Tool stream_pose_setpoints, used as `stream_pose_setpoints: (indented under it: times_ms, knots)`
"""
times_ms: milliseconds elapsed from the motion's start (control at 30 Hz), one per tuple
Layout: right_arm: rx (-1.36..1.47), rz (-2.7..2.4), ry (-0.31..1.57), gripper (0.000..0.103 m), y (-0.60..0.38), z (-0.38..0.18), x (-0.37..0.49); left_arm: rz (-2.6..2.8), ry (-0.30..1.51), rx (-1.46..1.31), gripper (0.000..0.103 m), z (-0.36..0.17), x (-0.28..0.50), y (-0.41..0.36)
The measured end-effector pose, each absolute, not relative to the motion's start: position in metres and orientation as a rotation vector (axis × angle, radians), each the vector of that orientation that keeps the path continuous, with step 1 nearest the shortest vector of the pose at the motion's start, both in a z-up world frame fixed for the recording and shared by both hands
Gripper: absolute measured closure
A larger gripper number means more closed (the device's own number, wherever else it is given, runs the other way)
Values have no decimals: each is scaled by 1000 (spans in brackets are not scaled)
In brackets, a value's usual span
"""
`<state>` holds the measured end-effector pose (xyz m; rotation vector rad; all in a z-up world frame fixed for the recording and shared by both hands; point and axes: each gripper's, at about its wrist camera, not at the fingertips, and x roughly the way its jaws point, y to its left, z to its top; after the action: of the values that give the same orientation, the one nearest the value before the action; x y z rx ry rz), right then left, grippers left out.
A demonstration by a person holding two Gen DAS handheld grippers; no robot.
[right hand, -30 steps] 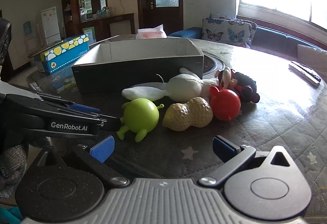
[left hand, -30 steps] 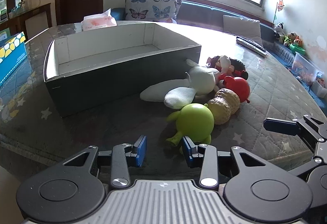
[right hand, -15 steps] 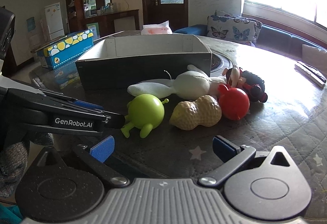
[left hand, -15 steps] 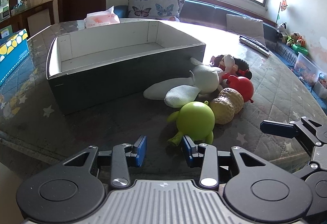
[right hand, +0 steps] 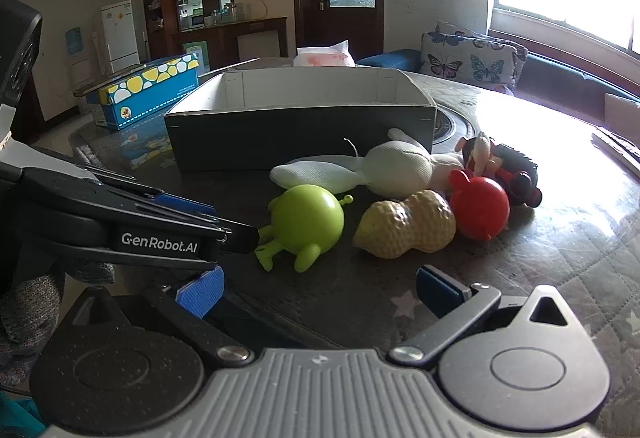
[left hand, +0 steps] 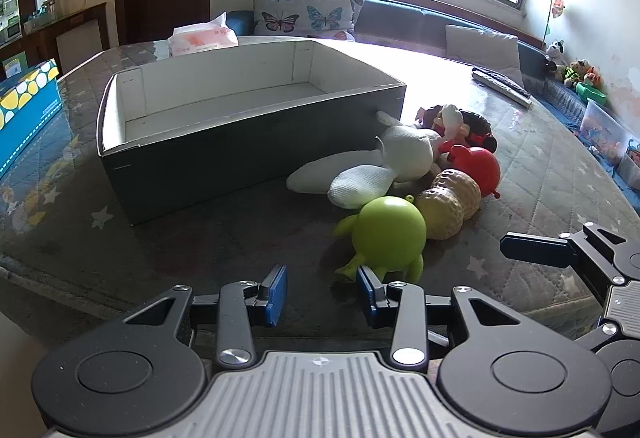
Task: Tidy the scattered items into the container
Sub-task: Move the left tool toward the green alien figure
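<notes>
My left gripper (left hand: 322, 288) has its blue pads spread with nothing between them, low over the quilted table (left hand: 540, 174). Its right pad sits just beside the feet of the green alien toy (left hand: 386, 234), which I judge is my first pick, being the nearest of the pile. My right gripper (right hand: 320, 288) is spread wider and likewise empty, pointed at the gap between the green toy and the peanut toy (right hand: 406, 224); I hold it back, I think, so the two tools do not crowd one target.

The toys lie bunched together, touching one another: the green one against the peanut, the peanut against the red round toy (left hand: 476, 168), and behind them a white plush rabbit (left hand: 404, 156) with its ears stretched toward me. A dark mouse-like plush doll (left hand: 464, 122) lies at the far end.

The container, a dark cardboard box (left hand: 240, 142) with a white inside, stands just behind the rabbit, open on top. What I can see of its floor holds nothing, so no toy has gone in yet. Beyond it lie a pack of tissues (left hand: 202, 38) and, at the left table edge, a blue spotted box (left hand: 24, 110).
</notes>
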<state>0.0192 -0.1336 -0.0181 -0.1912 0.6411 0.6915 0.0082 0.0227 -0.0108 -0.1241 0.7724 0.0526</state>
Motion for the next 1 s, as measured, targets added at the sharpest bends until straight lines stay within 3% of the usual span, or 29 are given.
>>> stream_pose_setpoints:
  times_ms: [1000]
  knots:
    - [-226,760,652,1,-112,-20,31,62,796,-169,62,-14,21,45]
